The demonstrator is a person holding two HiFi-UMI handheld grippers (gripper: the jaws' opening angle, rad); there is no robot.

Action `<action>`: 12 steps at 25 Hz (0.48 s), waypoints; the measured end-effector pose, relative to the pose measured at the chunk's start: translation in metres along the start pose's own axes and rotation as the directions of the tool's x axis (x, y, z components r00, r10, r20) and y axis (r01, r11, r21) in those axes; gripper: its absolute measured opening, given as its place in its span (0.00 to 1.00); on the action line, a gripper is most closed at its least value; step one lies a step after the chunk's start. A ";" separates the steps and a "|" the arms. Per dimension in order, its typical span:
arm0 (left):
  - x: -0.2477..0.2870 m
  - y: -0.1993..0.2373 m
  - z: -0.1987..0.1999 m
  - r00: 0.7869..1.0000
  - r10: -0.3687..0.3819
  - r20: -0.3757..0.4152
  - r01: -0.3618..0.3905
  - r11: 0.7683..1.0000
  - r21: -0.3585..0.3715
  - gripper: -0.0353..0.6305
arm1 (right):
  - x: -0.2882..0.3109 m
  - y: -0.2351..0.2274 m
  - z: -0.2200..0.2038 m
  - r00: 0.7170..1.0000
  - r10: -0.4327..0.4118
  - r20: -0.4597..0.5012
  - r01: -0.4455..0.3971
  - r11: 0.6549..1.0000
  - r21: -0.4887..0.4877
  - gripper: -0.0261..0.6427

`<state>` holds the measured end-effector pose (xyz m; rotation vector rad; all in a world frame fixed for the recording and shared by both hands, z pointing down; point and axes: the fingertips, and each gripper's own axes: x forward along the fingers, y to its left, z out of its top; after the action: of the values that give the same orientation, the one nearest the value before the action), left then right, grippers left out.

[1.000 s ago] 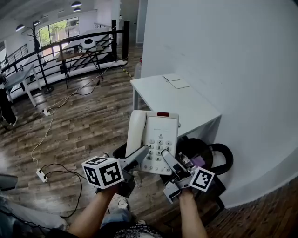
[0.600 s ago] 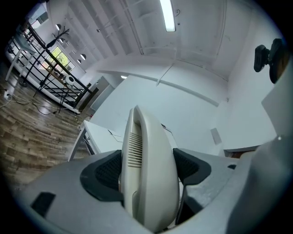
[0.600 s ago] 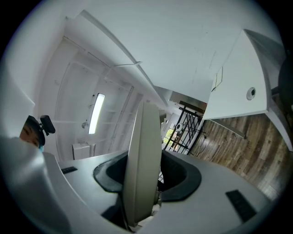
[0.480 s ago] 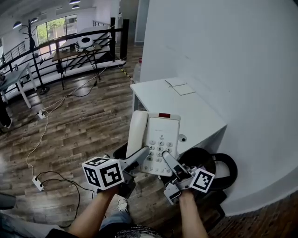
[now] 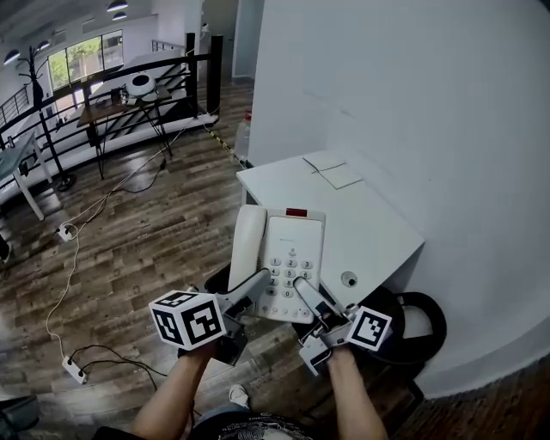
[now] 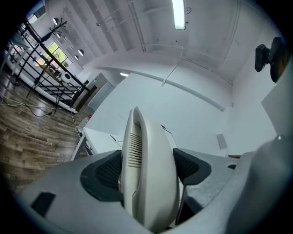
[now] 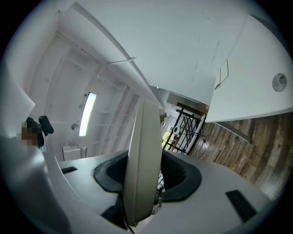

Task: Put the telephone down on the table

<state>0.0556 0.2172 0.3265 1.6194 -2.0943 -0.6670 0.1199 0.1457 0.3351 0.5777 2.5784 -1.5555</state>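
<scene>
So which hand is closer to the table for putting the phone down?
Right, probably. The right gripper holds the telephone by its keypad side, nearest the white table; the left gripper holds the handset side, farther away.

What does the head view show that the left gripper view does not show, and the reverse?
Only the head view: the keypad of the telephone, the right tool gripping its lower edge, and the round cable hole in the white table. Only the left gripper view: the ceiling light, and the pads of the left tool pressing the telephone's edge from both sides. Both: the telephone, the table, the wooden floor and the black railing.
</scene>
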 end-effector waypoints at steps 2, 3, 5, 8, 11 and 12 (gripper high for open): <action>0.005 0.013 0.009 1.000 -0.004 -0.006 0.004 1.000 -0.004 0.58 | 0.014 -0.007 0.002 1.000 -0.007 0.005 0.007 1.000 0.000 0.31; 0.008 0.019 0.012 1.000 -0.006 -0.010 0.006 1.000 -0.005 0.58 | 0.021 -0.010 0.004 1.000 -0.008 0.008 0.008 1.000 0.000 0.31; 0.013 0.029 0.017 1.000 -0.009 -0.016 0.009 1.000 -0.008 0.58 | 0.031 -0.016 0.006 1.000 -0.010 0.013 0.010 1.000 0.002 0.31; 0.018 0.040 0.020 1.000 -0.016 -0.024 0.016 1.000 -0.010 0.58 | 0.038 -0.024 0.006 1.000 -0.024 0.021 0.024 1.000 0.005 0.31; 0.027 0.050 0.025 0.999 -0.027 -0.031 0.027 1.000 -0.014 0.58 | 0.048 -0.032 0.011 0.999 -0.033 0.027 0.033 0.999 -0.003 0.31; 0.030 0.054 0.027 0.999 -0.031 -0.032 0.030 0.999 -0.016 0.58 | 0.052 -0.034 0.013 0.999 -0.035 0.028 0.035 0.999 -0.006 0.31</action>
<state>-0.0092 0.2029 0.3376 1.6458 -2.0406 -0.6618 0.0583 0.1344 0.3444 0.5095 2.5859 -1.5534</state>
